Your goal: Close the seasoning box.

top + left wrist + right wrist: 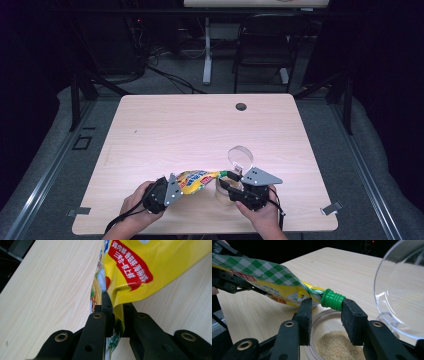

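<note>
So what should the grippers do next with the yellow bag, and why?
Probably tip the yellow pouch a bit more, so more pours out. The left gripper pinches its bottom end, the right gripper straddles the green spout, and the spout hangs just above the container that already holds some granules.

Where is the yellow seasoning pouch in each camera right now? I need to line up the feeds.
High view: the yellow pouch lies bottom centre, spanning between the left gripper and the right gripper.
Left gripper view: top centre to right, its bottom edge pinched between the jaws.
Right gripper view: upper left, running down to its green spout between the jaws.
Shared landmark: the pale wooden table.
</note>
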Tool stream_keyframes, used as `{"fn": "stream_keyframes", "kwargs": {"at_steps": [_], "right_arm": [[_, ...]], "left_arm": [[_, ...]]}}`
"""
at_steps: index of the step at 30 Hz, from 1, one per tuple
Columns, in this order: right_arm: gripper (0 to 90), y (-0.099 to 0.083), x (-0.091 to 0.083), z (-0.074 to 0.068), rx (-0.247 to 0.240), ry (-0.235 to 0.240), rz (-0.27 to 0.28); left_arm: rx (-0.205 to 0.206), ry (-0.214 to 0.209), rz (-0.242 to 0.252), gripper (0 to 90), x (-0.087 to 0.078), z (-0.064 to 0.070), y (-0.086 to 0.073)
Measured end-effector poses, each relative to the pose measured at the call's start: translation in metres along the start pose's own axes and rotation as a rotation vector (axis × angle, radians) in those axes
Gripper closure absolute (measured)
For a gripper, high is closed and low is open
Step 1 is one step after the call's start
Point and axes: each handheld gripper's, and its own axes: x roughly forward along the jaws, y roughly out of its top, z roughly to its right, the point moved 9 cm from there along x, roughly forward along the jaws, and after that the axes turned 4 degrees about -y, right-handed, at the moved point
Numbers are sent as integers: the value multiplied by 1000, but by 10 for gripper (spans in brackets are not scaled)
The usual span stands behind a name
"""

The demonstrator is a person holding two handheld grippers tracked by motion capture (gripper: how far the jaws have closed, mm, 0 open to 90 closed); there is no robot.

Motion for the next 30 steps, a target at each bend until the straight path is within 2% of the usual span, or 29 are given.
{"fn": "stream_keyframes", "kwargs": {"at_steps": [7,13,18,25,30], "right_arm": [[610,9,2,-5,-15,0,20],[597,17,6,-11,-23,19,45],[587,18,11,-14,-10,41,46],[569,20,13,-16,-20,59,46],[548,20,13,-18,-33,67,46]], "left_arm": [[-62,-25,29,861,-2,-2,-6],[-121,-42,62,863,-3,-1,-14],[-160,-49,84,865,-4,-3,-16],[-198,-56,100,866,-4,-4,-20],[-249,-79,122,867,-4,-7,-22]]}}
